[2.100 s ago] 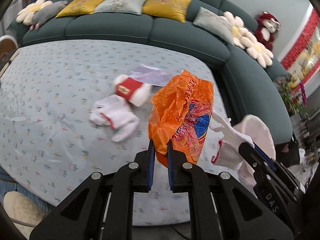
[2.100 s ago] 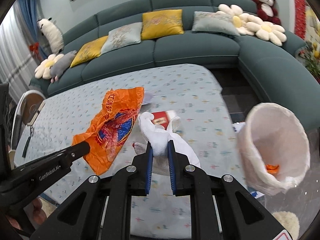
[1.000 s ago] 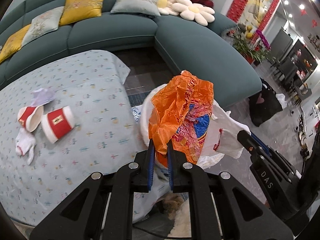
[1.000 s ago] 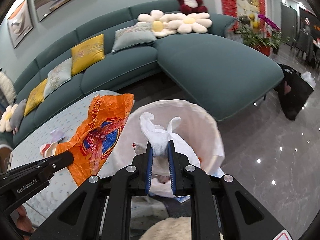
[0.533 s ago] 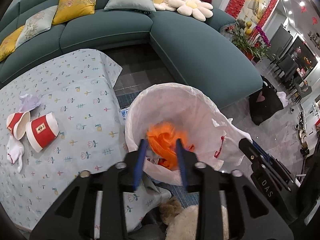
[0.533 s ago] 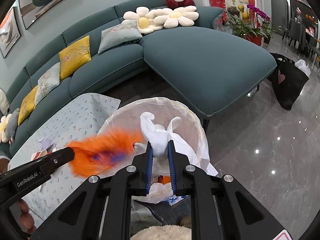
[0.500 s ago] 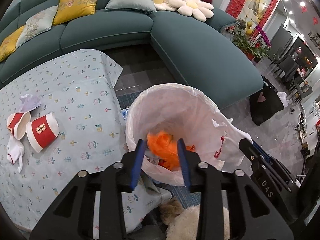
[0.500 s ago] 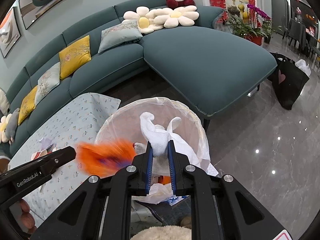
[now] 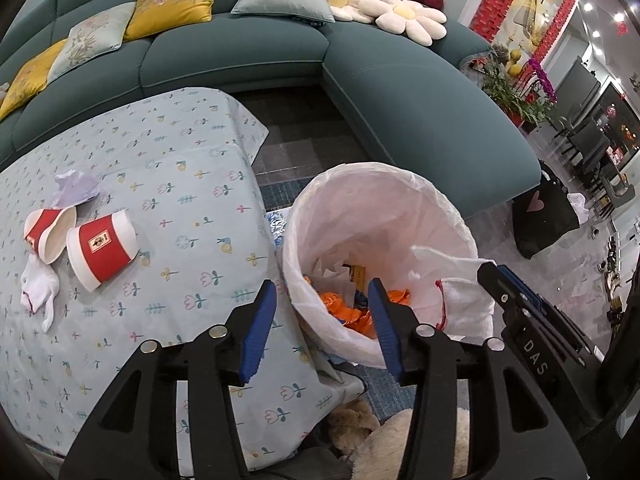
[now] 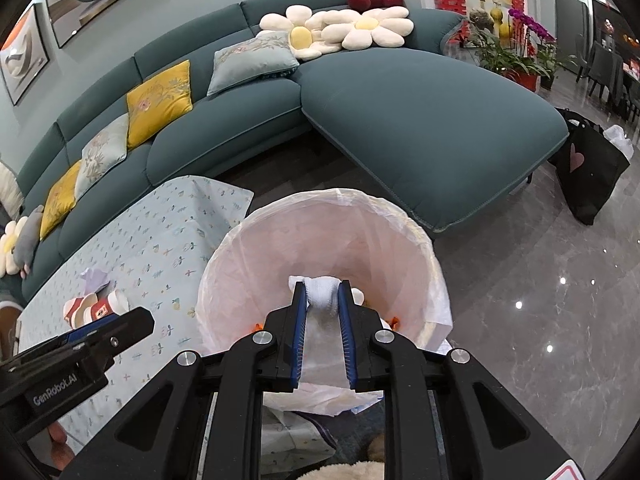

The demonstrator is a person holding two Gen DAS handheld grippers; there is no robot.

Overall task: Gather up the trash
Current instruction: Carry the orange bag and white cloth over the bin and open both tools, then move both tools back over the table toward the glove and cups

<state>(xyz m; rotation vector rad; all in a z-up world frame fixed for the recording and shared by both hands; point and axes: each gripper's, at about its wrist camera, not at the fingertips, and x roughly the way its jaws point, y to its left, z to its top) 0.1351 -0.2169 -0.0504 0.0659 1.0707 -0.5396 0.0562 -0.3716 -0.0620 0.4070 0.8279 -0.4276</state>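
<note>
A trash bin lined with a white bag (image 9: 400, 184) (image 10: 248, 248) stands beside the table. The orange plastic bag (image 9: 348, 312) lies inside it. My left gripper (image 9: 322, 312) is open and empty over the bin's near rim. My right gripper (image 10: 322, 308) is over the bin with its jaws parted a little; a white sock (image 10: 322, 296) (image 9: 464, 304) sits between them. On the table lie two red and white paper cups (image 9: 102, 250) (image 10: 100, 306), another white sock (image 9: 38, 286) and a crumpled pale wrapper (image 9: 74, 186).
The table has a light blue flowered cloth (image 9: 172, 168) (image 10: 160, 240). A teal sectional sofa (image 9: 420, 92) (image 10: 420, 120) curves behind the bin. A black bag (image 10: 588, 168) stands on the glossy floor at the right. A fluffy rug (image 9: 384, 440) lies below the grippers.
My left gripper has opened and dropped the orange bag into the bin. My right gripper's jaws have widened and the white sock has sunk lower between them.
</note>
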